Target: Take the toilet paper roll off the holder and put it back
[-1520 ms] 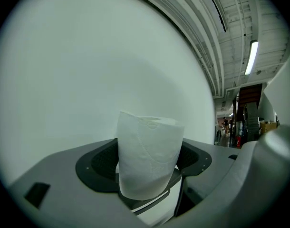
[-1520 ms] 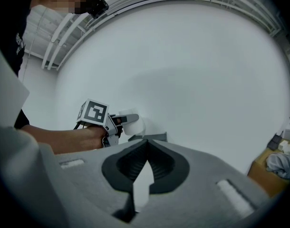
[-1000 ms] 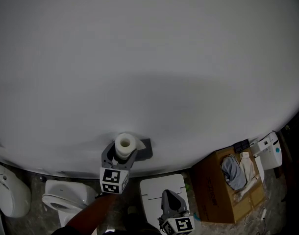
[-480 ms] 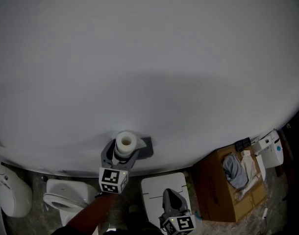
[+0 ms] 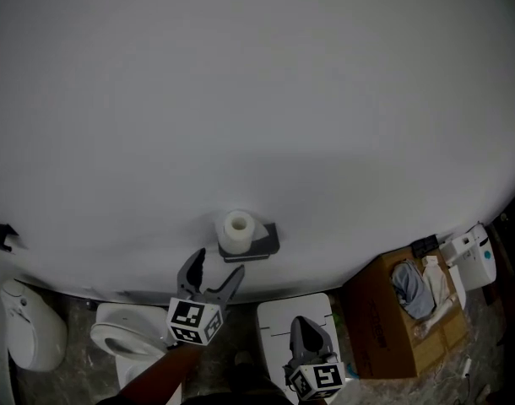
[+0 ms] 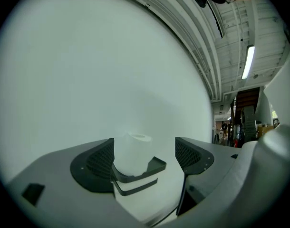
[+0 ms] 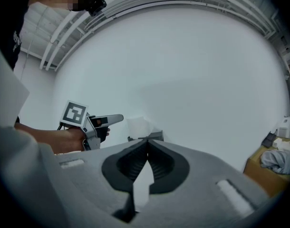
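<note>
The toilet paper roll (image 5: pixel 236 229) sits on the holder (image 5: pixel 268 241), left gripper (image 5: pixel 219 264) before it.

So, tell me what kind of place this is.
Likely a bathroom mock-up inside a warehouse or showroom: a roll on a holder, a toilet and a cardboard box below it, and an industrial ceiling with a strip light.

Left claw (image 5: pixel 219 266) just spread wide, empty; right claw (image 5: pixel 302 327) pressed together.
</note>
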